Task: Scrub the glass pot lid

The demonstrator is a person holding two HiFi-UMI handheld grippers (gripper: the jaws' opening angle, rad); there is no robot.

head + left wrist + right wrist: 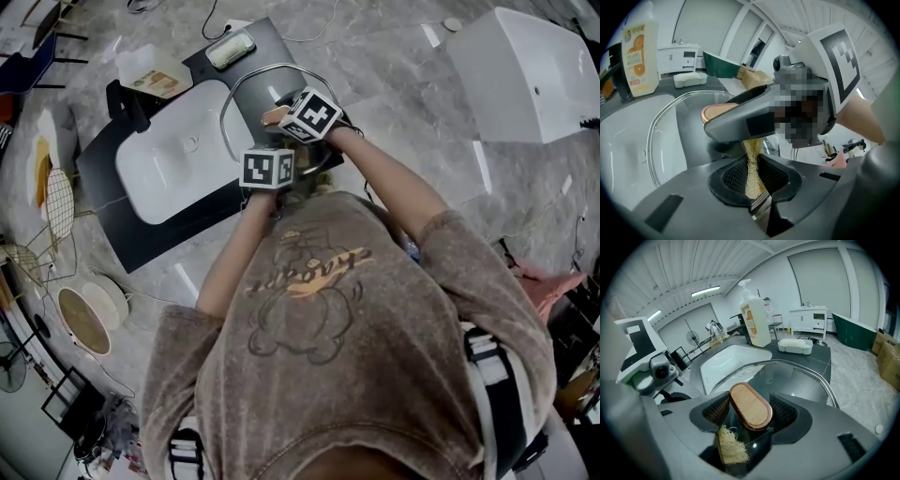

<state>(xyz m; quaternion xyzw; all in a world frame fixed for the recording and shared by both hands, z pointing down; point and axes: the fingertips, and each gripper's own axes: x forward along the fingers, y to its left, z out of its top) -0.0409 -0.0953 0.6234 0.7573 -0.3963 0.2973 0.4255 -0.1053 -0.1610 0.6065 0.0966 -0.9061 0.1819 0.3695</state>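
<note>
The glass pot lid (246, 86) rests tilted at the right end of the white sink (173, 159), on the dark counter. Its oval wooden knob (750, 412) sits between the pads of my right gripper (751, 414), which is shut on it. The steel rim (806, 367) curves away ahead of the jaws. My left gripper (757, 177) is shut on a thin yellow loofah scrubber (752, 164), just under the right gripper (787, 112) and the knob (719, 112). Through the glass, the scrubber (732, 448) shows below the knob. In the head view both marker cubes, left (269, 169) and right (310, 114), are close together over the lid.
A soap bottle (640, 56) and a white soap dish (690, 78) stand at the far edge of the counter (122, 234). A large white box (525, 80) lies on the floor at the upper right. A wire rack (58, 202) and a round bowl (86, 319) are at the left.
</note>
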